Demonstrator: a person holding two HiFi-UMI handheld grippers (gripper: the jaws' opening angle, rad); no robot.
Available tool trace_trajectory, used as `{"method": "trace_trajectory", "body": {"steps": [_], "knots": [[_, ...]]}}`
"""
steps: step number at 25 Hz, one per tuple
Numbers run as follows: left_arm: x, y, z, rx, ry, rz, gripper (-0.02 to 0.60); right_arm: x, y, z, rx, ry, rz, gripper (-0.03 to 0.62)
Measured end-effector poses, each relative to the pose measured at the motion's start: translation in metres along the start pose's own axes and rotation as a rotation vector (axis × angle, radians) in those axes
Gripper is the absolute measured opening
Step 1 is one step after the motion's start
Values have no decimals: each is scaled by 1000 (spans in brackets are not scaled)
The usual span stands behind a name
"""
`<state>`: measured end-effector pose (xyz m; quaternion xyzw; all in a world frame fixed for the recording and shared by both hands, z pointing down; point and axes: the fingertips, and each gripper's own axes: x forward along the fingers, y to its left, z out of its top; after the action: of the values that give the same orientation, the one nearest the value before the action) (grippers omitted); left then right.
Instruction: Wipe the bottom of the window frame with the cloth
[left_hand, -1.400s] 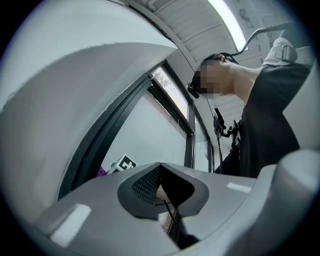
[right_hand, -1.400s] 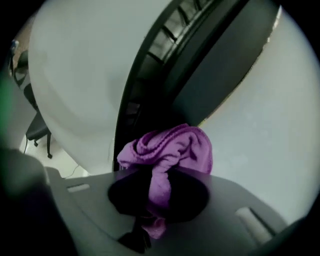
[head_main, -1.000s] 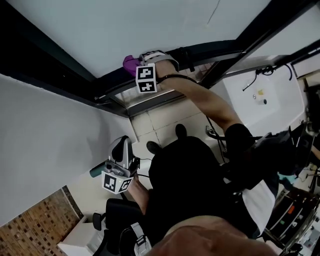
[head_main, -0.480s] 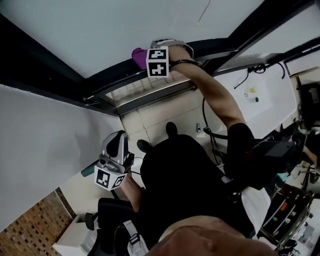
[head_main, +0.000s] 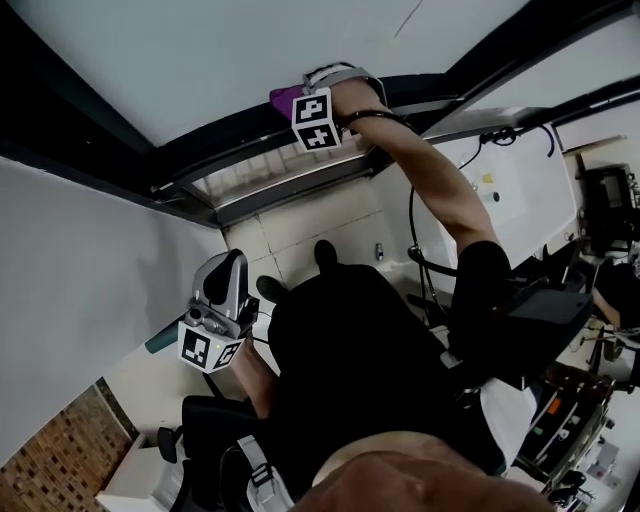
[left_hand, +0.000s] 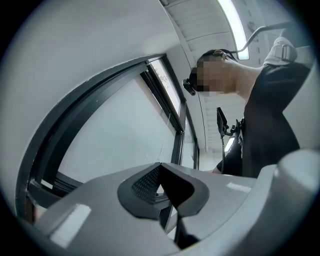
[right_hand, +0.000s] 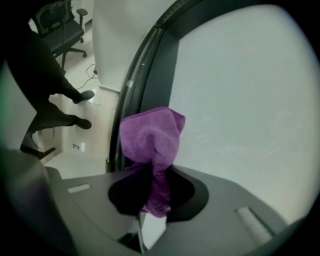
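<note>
— Where is the cloth?
— The purple cloth (right_hand: 150, 137) is pinched between the jaws of the right tool (right_hand: 152, 197). Its bunched end sticks out ahead of them, at the top centre of the head view, over the dark window frame (right_hand: 131, 90) beside the pale glass (right_hand: 240, 100). I cannot tell whether it touches.
— And the other one?
— The left tool (left_hand: 162, 192) is low in the left of the head view, well apart from the frame. Its jaws are pressed together with nothing between them.

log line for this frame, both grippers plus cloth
right gripper: shut on purple cloth | purple cloth: at dark window frame | left gripper: shut, empty, low, off the frame
</note>
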<state>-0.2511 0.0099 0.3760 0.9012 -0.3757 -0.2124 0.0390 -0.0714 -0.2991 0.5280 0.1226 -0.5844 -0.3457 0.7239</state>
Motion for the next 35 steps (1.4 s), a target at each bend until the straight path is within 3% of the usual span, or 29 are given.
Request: {"method": "trace_trajectory", "body": {"steps": [3, 4, 6, 8, 11, 16, 24, 29, 32, 33, 35], "knots": [[-2, 3, 1, 3, 5, 12, 0, -22, 35, -1, -118, 8, 68, 61], [-3, 5, 2, 5, 9, 14, 0, -35, 51, 2, -121, -42, 128, 63], [-3, 8, 4, 8, 12, 13, 0, -65, 57, 7, -8, -208, 212, 63], [-2, 9, 4, 6, 8, 6, 0, -86, 22, 0, 162, -327, 156, 64], [4, 6, -1, -7, 9, -18, 0, -77, -22, -12, 232, -306, 80, 64], [17, -7, -4, -12, 11, -68, 0, -10, 1, -2, 43, -154, 113, 64], [17, -1, -13, -34, 29, -58, 0, -54, 76, -3, -213, -72, 73, 64], [29, -3, -14, -29, 47, -83, 0, -80, 113, -3, -260, -92, 34, 64], [35, -5, -16, -24, 56, -93, 0, -106, 126, -3, -115, -237, 130, 64], [36, -5, -15, -24, 58, -93, 0, -115, 116, -6, -2, -314, 132, 64], [37, -5, -15, -27, 59, -90, 0, -126, 64, -26, 279, -444, 45, 66]]}}
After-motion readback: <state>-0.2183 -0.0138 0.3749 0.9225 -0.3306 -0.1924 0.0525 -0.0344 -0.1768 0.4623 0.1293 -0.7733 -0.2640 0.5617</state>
